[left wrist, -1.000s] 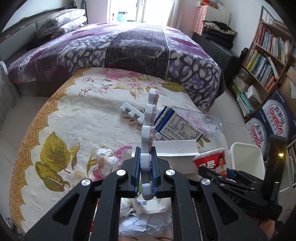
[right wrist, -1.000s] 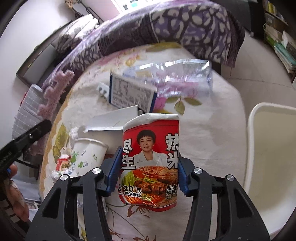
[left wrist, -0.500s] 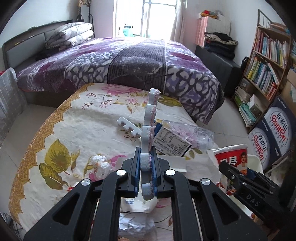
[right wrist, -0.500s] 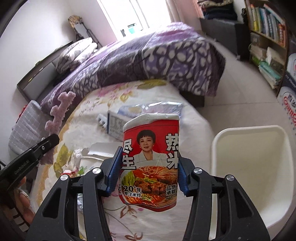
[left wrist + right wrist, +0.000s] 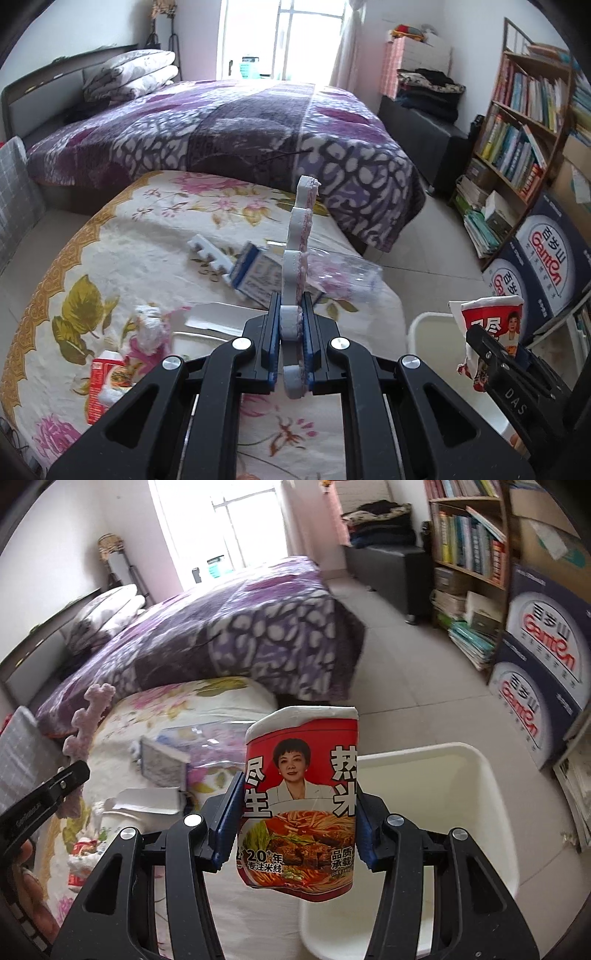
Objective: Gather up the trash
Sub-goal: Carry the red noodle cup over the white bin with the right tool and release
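My left gripper (image 5: 290, 341) is shut on a white and pink foam strip (image 5: 298, 254) that stands upright above the flowered table (image 5: 129, 236). My right gripper (image 5: 299, 812) is shut on a red instant noodle cup (image 5: 301, 801) and holds it above the near left rim of the white bin (image 5: 476, 775). The cup (image 5: 487, 332) and bin (image 5: 421, 325) also show at the right in the left wrist view. The foam strip (image 5: 88, 716) shows at the left in the right wrist view.
On the table lie a white foam comb piece (image 5: 208, 254), a blue and white box (image 5: 258, 277), a clear plastic bag (image 5: 343, 277), crumpled paper (image 5: 149, 326), a small red carton (image 5: 105, 384) and a white card (image 5: 221, 319). A bed (image 5: 221, 129), bookshelf (image 5: 524, 147) and cartons (image 5: 546, 258) surround.
Both grippers have risen and tilted up. My right gripper has carried the noodle cup rightward, from over the table to over the bin's rim.
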`<state>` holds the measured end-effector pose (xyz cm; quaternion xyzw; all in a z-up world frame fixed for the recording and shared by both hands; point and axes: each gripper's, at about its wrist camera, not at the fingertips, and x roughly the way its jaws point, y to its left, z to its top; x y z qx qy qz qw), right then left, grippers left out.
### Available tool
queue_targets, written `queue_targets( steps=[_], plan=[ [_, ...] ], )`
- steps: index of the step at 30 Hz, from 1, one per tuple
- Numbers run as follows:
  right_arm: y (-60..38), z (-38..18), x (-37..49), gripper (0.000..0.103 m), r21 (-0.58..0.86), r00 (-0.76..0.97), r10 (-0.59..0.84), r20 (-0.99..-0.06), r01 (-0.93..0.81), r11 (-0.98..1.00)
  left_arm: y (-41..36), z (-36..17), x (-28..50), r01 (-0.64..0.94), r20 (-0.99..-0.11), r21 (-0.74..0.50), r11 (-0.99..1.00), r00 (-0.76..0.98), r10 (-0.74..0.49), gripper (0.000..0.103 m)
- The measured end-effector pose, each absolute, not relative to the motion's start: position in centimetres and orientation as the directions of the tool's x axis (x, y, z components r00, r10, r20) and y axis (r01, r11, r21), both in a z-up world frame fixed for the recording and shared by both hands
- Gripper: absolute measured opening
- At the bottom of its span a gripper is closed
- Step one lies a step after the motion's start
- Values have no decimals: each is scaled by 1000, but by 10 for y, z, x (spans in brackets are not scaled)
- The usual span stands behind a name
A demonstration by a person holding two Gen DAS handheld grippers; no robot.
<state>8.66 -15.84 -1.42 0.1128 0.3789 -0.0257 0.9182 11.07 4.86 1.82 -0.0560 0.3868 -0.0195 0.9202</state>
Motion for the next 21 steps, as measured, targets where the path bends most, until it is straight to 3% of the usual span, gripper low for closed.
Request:
queue_targets(
  steps=[19,20,21],
  plan=[
    [-248,-32,69,52,218,623,-58,-780,357,908,-60,-2,99,241,-758,-82,967,614,-218,11],
    [-252,-32,67,54,213,619,-69,-782,370,904,-66,-4,98,257,-763,-85,963,604,-228,11],
    [-256,-31,64,63,206,618,-85,-782,384,900,-69,-6,97,267,-767,-86,960,597,-235,11]
  ],
)
